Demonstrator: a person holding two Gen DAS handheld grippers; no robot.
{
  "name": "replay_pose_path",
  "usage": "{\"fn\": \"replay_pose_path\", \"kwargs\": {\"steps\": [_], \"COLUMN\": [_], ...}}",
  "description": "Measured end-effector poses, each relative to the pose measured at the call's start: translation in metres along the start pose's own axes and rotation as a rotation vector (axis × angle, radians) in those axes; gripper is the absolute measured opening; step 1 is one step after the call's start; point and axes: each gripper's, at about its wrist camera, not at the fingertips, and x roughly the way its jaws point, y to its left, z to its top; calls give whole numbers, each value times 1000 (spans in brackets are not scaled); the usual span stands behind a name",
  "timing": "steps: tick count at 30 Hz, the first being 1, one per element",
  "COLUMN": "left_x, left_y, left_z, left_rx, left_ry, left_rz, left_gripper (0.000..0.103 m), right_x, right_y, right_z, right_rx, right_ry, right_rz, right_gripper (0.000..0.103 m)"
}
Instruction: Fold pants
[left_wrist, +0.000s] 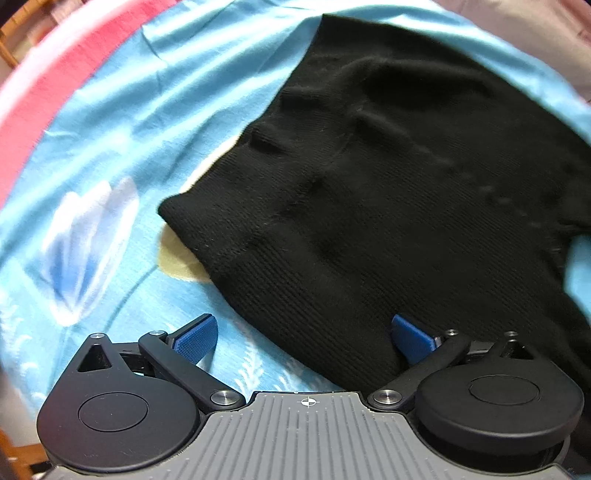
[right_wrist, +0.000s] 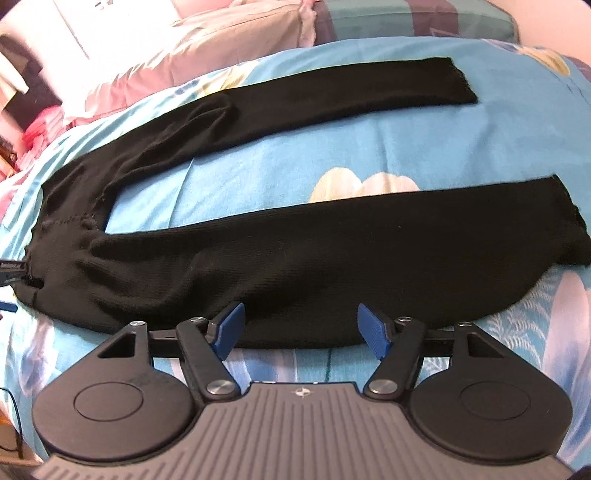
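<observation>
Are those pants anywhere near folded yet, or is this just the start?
Just the start. Done: the black pants lie spread flat on the blue sheet, legs apart. In hand: the right tool sits open at the near leg's edge, the left tool open by the waist end; neither grips cloth. Left: every fold.

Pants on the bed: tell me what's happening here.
A person with a gripper in each hand is starting to fold black pants spread flat on a blue sheet, both legs still apart and unfolded. The right gripper is open at the near leg's edge, nothing pinched between its pads. The left gripper is open at the waist end, one pad over the fabric, one over the sheet. No fold is made yet.
</observation>
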Motion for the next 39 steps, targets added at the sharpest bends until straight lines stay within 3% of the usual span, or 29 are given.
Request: {"fn": "replay_pose_path", "kwargs": {"steps": [5,7,10,14,22,23,24,25,26,27,28,33,39], "left_x": [-23,-18,-13,-7,-3,-2,-1,0,1,1,0,-25,-51], "left_y": [40,47,47,40,40,42,44,45,46,45,43,35,6], "left_z": [-22,-27,-24,-14,-7,-6,-5,-3,-2,-1,0,16,72], "left_rx": [-159,-193,-213,-224,-230,-236,-245,-257,-262,-262,-261,-242,-173], "left_ry": [29,54,41,25,-8,-5,-2,-2,-3,-5,-9,-68,-172], "left_rz": [-300,-345,-364,-407,-351,-337,-331,-338,-334,-329,-321,-346,-408], "left_gripper": [103,103,103,103,101,93,93,89,84,82,81,77,76], "right_x": [-9,-11,-16,-20,-6,-4,-2,-1,1,3,5,-5,-5], "right_y": [-27,-40,-60,-86,-116,-118,-120,-122,-122,-121,-119,-113,-103], "right_z": [-6,-12,-20,-26,-23,-23,-23,-22,-21,-17,-13,18,105], "right_rx": [156,235,363,521,690,696,702,706,703,678,650,546,454], "right_ry": [-6,-1,-5,-46,-103,-109,-115,-118,-117,-107,-92,-100,-155], "right_rz": [90,116,136,118,127,133,136,136,123,86,56,97,180], "right_gripper": [72,67,60,60,59,58,56,49,29,17,13,10,10]}}
